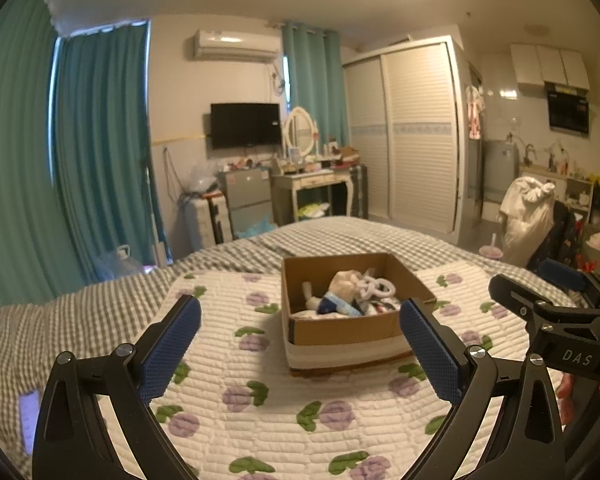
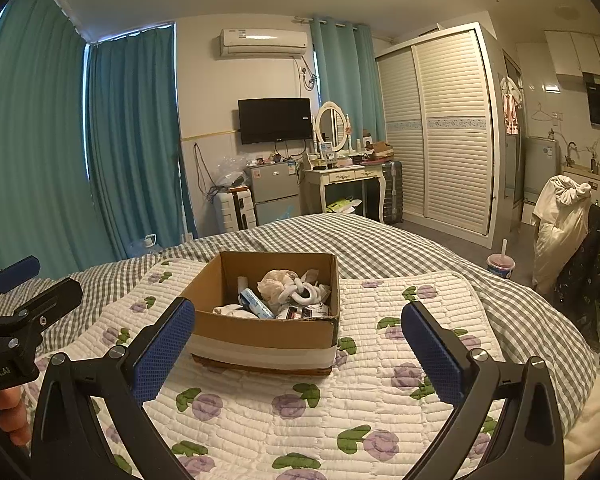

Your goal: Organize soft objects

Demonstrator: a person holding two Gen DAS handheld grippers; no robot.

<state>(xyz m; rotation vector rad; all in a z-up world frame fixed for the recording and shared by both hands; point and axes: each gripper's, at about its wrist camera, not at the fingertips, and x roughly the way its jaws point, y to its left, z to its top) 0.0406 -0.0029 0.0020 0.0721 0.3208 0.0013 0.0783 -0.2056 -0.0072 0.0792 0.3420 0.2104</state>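
Above the quilt (image 1: 260, 420), left gripper (image 1: 300, 344) and right gripper (image 2: 298, 346) gape wide, holding nothing.

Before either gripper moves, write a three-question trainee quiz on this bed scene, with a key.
1. True or false: the left gripper holds something from the cardboard box.
2. What does the box rest on: A) bare floor, B) the floral quilt, C) the dressing table?
3. Fill in: the white ring toy lies ____ the box.

Key: 1 false, both it and the right gripper are open and empty; 2 B; 3 inside.
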